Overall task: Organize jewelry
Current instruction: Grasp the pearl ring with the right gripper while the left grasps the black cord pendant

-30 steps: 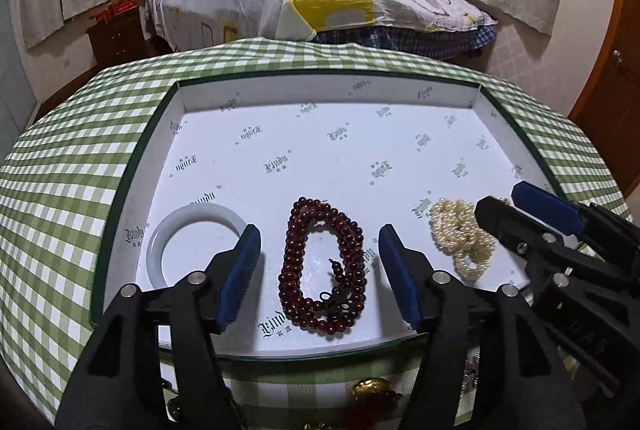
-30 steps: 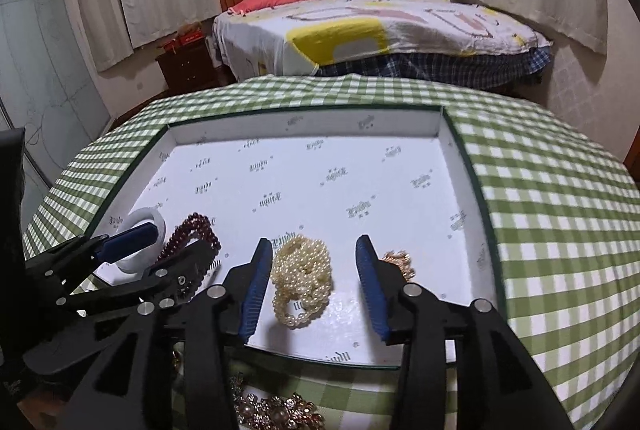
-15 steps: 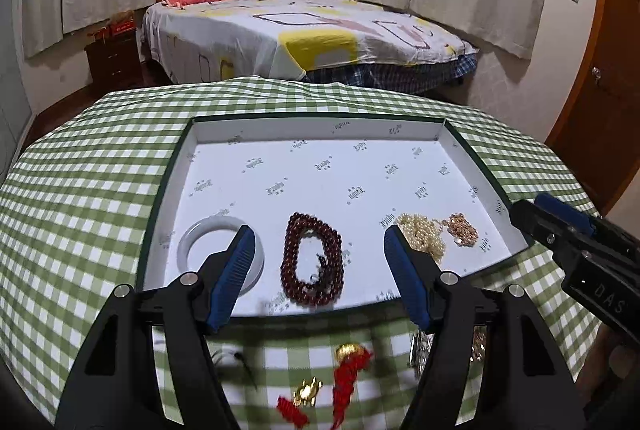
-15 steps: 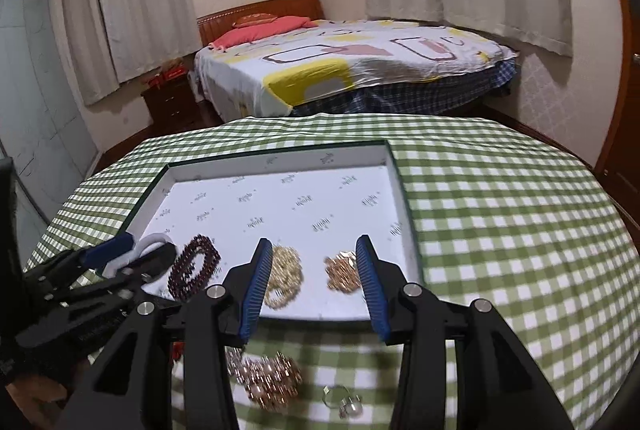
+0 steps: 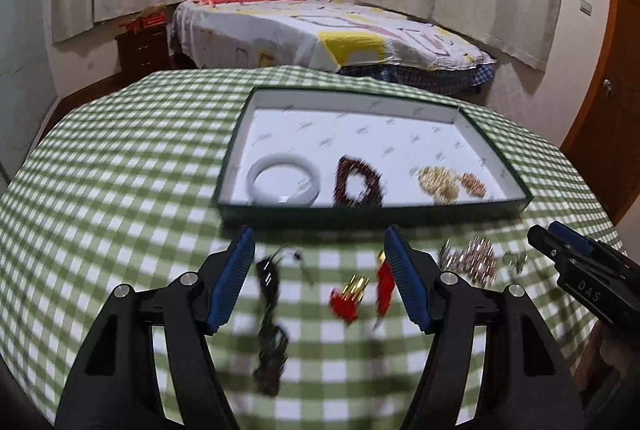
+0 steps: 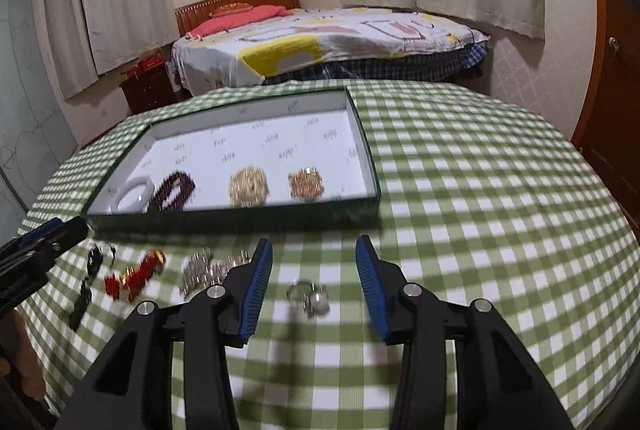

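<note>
A shallow green tray with a white lining holds a white bangle, a dark red bead bracelet, a pearl bracelet and a gold chain piece. On the cloth in front lie a black cord necklace, red-and-gold ornaments, a silver bracelet and a ring. My left gripper is open and empty above the ornaments. My right gripper is open and empty around the ring.
The round table has a green checked cloth. A bed stands behind it, a nightstand to the left and a wooden door to the right.
Both grippers have drawn back from the tray toward the table's front. The loose jewelry on the cloth has come into view between the fingers. Both stay open.
</note>
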{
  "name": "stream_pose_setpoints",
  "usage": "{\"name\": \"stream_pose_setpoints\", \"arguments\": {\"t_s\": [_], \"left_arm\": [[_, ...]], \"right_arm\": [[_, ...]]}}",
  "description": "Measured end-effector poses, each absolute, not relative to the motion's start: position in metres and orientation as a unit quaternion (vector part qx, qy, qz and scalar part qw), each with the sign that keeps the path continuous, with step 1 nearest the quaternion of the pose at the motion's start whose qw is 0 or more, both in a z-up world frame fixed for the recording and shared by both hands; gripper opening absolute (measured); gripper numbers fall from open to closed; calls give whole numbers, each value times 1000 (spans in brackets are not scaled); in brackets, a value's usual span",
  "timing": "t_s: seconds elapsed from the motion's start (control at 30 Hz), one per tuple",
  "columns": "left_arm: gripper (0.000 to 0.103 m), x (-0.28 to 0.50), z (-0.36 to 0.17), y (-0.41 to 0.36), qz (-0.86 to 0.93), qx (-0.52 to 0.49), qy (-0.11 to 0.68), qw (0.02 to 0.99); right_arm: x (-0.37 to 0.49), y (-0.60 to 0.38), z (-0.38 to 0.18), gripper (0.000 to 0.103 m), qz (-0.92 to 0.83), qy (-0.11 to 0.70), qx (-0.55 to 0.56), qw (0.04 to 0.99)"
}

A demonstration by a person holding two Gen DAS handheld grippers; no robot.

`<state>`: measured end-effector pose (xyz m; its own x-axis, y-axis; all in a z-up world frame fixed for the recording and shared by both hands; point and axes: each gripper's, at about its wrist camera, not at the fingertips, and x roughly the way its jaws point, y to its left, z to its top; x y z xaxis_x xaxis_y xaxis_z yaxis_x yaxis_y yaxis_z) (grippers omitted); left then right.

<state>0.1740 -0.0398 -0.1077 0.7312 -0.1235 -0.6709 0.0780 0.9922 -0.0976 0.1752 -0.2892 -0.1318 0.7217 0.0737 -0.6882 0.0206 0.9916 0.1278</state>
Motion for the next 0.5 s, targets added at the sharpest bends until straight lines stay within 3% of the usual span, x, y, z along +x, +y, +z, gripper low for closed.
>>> {"name": "stream_pose_setpoints", "arguments": {"t_s": [0.5], "left_arm": [[65,165,-134,-22,-27,-33,398,916]], "right_arm": [[184,-284,-160,40,18,414,57,908]]}}
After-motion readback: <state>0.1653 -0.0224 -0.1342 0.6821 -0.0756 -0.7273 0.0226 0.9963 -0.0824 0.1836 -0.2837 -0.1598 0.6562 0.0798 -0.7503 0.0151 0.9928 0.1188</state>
